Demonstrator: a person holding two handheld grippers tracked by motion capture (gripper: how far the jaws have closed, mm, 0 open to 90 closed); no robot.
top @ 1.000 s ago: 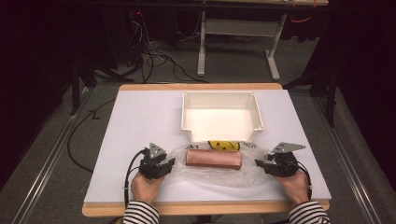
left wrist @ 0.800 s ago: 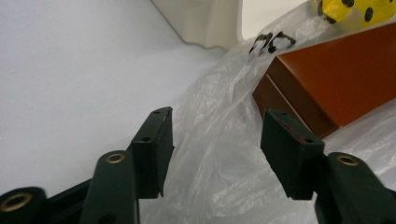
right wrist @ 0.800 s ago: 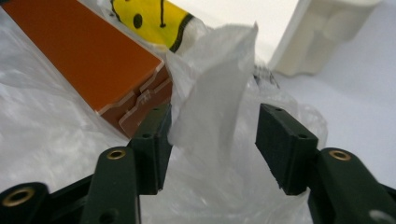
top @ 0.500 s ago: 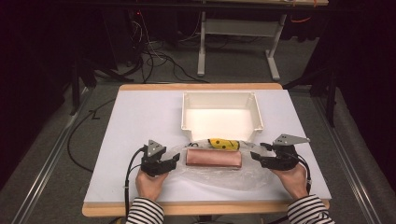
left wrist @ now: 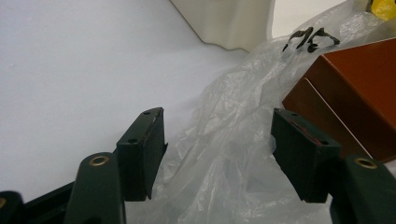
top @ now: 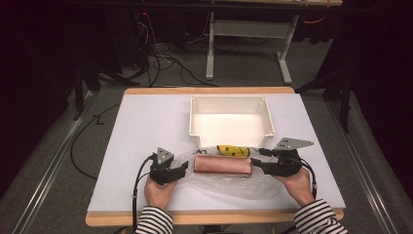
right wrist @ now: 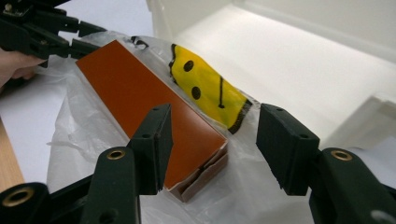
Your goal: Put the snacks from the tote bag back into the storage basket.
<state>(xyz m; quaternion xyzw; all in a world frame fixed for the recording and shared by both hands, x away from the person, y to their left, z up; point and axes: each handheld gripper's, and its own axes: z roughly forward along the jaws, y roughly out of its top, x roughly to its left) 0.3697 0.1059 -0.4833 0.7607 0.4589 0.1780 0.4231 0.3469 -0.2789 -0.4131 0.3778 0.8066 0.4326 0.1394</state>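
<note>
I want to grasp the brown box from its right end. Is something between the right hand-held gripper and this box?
Nothing solid. The right hand-held gripper, jaws open, faces the brown box directly; only thin clear plastic bag film lies around it.

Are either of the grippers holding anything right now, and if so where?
Nothing is held. The left gripper and right gripper are both open beside the brown box.

The worktop (top: 146,131) is white with a pale wood edge. A cream-white bin (top: 231,121) sits beside a clear plastic bag (top: 229,183) printed with a yellow smiley face (right wrist: 208,91) outlined in black. The box (top: 223,165) is reddish-brown — rust-coloured. Both sleeves (top: 155,222) carry black-and-white stripes — the grippers are black.
</note>
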